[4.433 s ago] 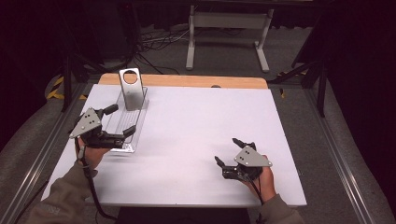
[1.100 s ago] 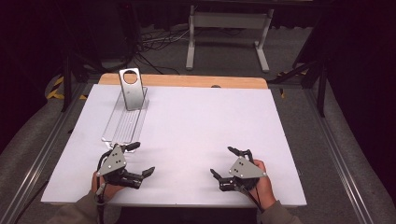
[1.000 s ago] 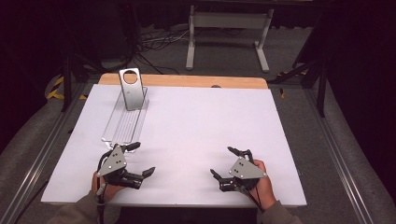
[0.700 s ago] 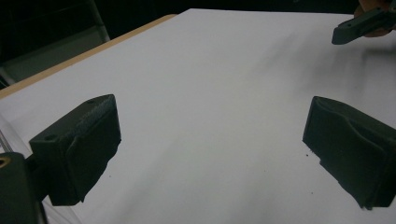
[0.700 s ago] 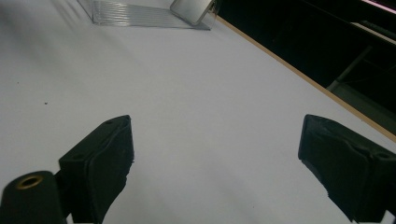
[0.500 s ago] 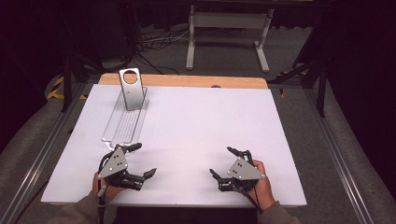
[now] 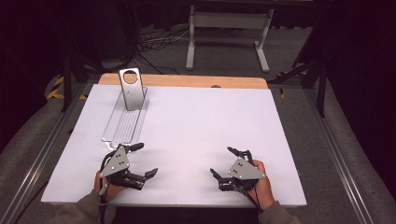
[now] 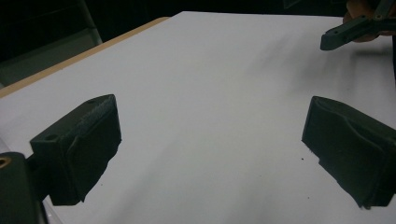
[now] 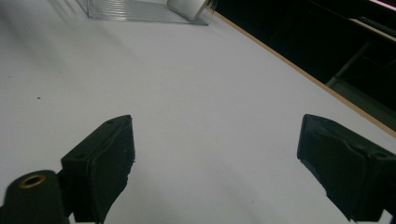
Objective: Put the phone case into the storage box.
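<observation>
Up top in the high view: white table [image 7: 201, 135] with a wooden strip along the far edge. Clear ridged tray [image 7: 125, 123] sitting far left, with a metal stand [image 7: 131, 88] propped upright at its far end, round hole near the top. Left gripper [image 7: 142, 161] down at the near left edge, jaws spread wide, nothing between them, just short of the tray's near end. Right gripper [image 7: 226, 162] at the near right, also spread and empty. Both held in hands, well apart from each other, both pointing roughly inward.

Over to the left gripper view: two black jaws wide apart over bare white table [image 8: 196, 93], nothing pinched. Tip of the right gripper [image 8: 348, 33] poking in at the top right with a bit of hand behind it.

Then the right gripper view: jaws spread again over plain table [image 9: 201, 93], empty. Tray [image 9: 135, 10] and the base of the stand [image 9: 189, 7] up at the top edge, well away from the jaws. Wooden edge running diagonally on the right.
</observation>
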Available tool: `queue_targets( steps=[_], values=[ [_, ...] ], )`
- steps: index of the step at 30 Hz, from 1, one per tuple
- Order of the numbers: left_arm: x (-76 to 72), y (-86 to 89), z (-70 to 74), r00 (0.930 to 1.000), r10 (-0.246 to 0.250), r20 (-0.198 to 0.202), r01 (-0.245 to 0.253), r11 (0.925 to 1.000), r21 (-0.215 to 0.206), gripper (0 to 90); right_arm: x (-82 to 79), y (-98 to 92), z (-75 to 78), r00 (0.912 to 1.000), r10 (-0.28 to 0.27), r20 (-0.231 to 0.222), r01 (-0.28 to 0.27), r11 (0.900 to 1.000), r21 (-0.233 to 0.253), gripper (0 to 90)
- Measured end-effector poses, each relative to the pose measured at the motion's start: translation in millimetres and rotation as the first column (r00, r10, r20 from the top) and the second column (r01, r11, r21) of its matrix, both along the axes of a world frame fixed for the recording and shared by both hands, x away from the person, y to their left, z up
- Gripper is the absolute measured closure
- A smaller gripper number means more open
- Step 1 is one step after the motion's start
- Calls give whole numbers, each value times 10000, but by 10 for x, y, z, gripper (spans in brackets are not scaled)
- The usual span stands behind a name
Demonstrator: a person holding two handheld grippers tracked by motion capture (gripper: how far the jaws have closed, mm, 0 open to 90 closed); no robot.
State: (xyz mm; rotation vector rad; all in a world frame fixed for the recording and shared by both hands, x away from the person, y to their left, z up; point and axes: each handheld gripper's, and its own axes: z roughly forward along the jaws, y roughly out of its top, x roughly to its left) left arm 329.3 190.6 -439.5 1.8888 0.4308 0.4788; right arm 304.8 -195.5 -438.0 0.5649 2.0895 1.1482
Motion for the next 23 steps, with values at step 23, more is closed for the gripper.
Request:
queue_targets(
  steps=[23],
  values=[
    [36,-19,-15,10000,-41,-24,41,9999,125,55,17,-24,-16,10000,-21,-54,21,10000,31,136]
  ],
)
